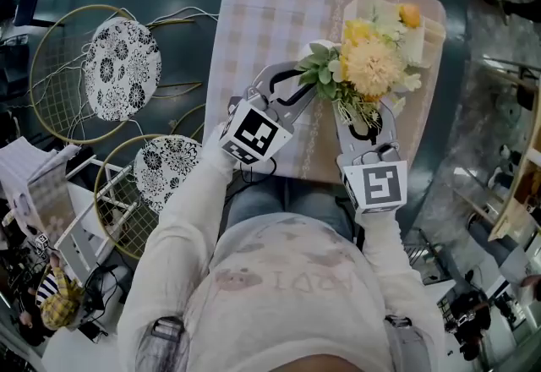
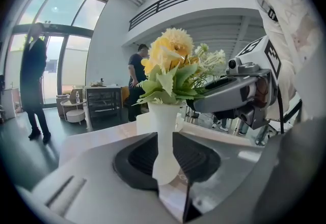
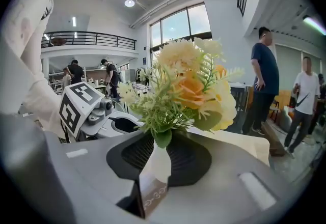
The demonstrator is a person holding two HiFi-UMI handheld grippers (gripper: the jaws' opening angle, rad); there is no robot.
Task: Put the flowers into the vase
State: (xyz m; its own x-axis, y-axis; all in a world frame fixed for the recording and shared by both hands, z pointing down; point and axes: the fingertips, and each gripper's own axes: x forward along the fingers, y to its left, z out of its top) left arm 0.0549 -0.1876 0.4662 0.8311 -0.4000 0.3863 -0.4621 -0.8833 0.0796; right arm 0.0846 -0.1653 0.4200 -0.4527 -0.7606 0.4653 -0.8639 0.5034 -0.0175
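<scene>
A bouquet of yellow, cream and orange flowers with green leaves stands in a slim white vase on the checked tablecloth. From the head view the blooms hide the vase. My left gripper reaches in from the left, its jaws pressed against the vase's sides. My right gripper comes from the near side and closes on the same vase under the leaves. Each gripper shows in the other's view: the right gripper and the left gripper.
Two round wire chairs with patterned cushions stand left of the table. The table's near edge is just in front of my lap. People stand in the room behind: one person, another person.
</scene>
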